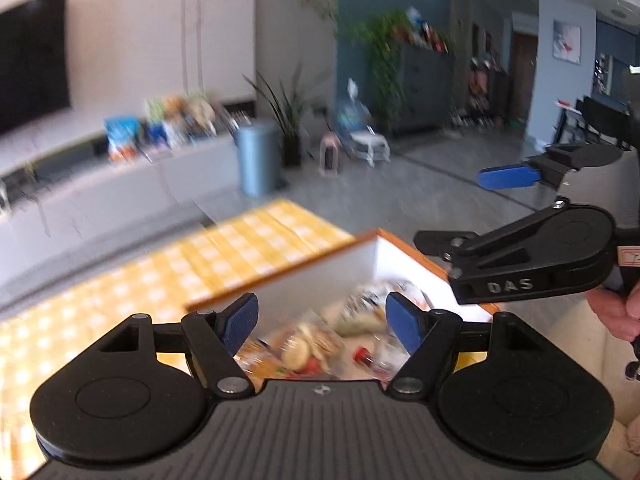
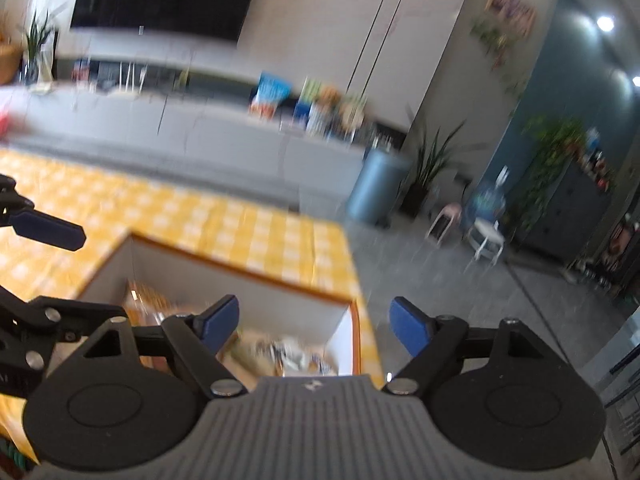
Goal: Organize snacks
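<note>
Below both released tongs (image 1: 322, 322) (image 2: 314, 324) — empty-jawed — snacks (image 1: 316, 344) lie in the box (image 1: 320, 276).

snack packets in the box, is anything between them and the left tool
Nothing visible does. The left tool hangs open and empty above the open-topped box, with the snack packets showing straight through the gap between its fingers. The right tool sits off to the side, over the box's far corner, not across that path.

The snack packets (image 1: 316, 344) inside the box (image 1: 320, 276) are smeared by motion blur, their print unreadable, and each camera's own housing hides the box's near side; the items on the far counter (image 2: 312, 108) are too blurred to identify
</note>
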The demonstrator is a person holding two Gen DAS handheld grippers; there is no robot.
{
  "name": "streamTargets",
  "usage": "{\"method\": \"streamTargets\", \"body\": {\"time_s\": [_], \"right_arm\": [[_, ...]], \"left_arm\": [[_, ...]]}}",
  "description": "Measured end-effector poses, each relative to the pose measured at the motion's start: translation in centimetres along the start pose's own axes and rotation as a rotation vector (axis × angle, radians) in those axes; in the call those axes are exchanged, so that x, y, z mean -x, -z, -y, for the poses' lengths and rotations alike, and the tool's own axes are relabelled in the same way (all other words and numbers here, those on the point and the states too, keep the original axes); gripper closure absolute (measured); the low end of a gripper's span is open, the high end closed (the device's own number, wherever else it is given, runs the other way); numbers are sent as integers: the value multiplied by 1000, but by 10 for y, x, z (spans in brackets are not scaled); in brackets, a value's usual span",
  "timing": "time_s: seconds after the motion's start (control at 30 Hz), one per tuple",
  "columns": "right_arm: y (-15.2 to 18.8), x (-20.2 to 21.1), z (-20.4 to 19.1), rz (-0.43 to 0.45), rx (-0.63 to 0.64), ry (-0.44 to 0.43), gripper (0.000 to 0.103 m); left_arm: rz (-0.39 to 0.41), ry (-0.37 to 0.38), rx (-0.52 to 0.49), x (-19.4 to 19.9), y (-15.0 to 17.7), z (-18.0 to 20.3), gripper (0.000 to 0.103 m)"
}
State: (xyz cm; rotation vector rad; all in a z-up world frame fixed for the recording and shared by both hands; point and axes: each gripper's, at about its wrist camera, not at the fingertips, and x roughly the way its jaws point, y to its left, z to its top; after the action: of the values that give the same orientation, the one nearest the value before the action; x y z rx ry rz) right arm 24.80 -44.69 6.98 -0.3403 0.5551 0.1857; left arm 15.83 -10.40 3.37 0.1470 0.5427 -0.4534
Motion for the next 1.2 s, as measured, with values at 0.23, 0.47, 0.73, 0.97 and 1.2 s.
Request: {"method": "streamTargets", "body": {"time_s": [0.23,0.47,0.73,0.97,1.2], "right_arm": [[0,54,-20,165,7,34,8],[8,86,-31,213,-92,6,7],[32,105,-69,242,-185,37,6],[48,99,-100,159,-180,-20,6],[67,69,-109,3,-286,-10,6]], "left_arm": [[143,-131,-61,48,9,5,15],[213,-249,-152,69,24,26,14],[247,-380,-76,82,48,24,10],[102,-385,93,67,64,-8,10],[-5,-364,102,45,73,-19,9]]}}
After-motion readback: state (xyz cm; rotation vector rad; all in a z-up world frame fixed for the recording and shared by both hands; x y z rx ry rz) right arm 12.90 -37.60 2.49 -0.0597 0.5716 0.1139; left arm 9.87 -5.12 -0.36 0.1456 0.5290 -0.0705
